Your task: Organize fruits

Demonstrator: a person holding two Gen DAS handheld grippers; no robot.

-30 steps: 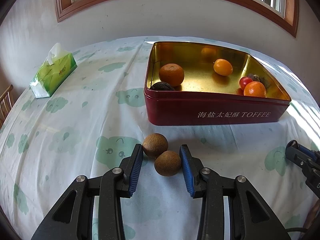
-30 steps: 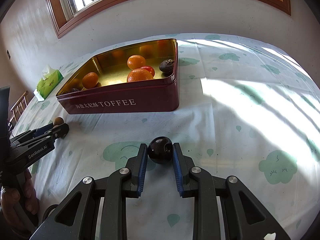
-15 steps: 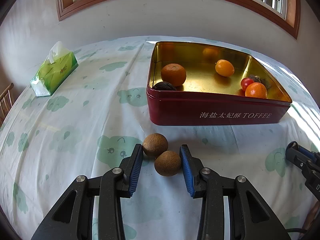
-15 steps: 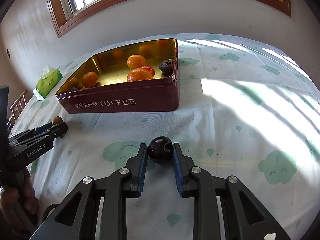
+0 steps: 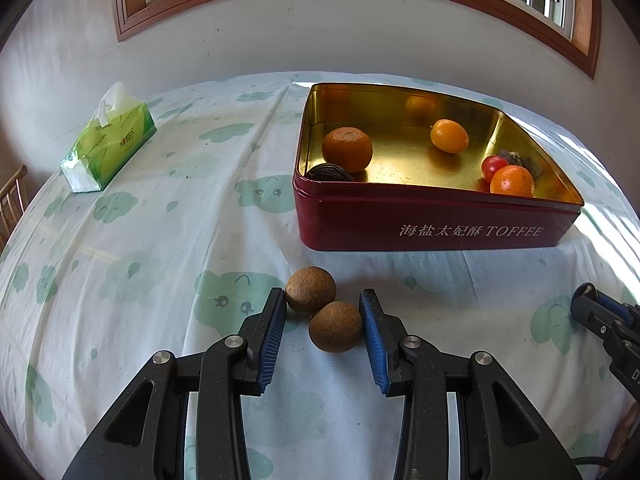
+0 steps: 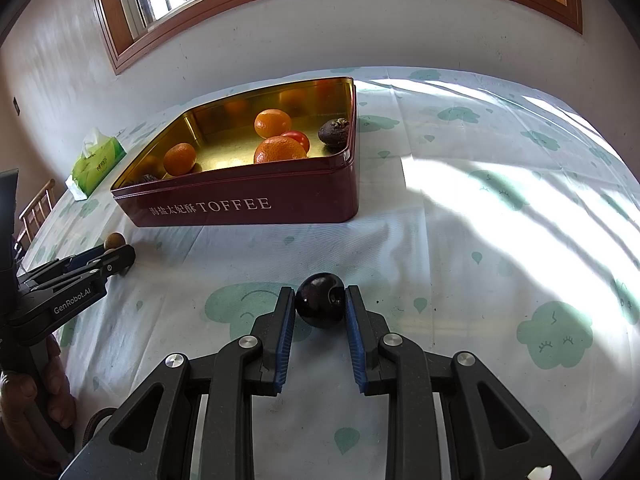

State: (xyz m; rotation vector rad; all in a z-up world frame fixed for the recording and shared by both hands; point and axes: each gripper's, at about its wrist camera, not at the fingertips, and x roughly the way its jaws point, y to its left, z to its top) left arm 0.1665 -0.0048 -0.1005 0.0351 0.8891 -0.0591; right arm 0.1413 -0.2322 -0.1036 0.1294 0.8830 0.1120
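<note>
Here, left tongs (image 5: pixel 323 312) clamped on 2 brown fruits (image 5: pixel 335 326), right tongs (image 6: pixel 320 305) gripping 1 dark fruit (image 6: pixel 320 299).

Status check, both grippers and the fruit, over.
Left gripper shut on two brown fruits. Right gripper shut on dark plum. Both fruits on tablecloth. Path to toffee tin clear.

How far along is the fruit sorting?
Done: several fruits lie in the red tin. In hand: left gripper is shut on two brown fruits; right gripper is shut on a dark plum, all at table level. Left: move those three into the tin.
</note>
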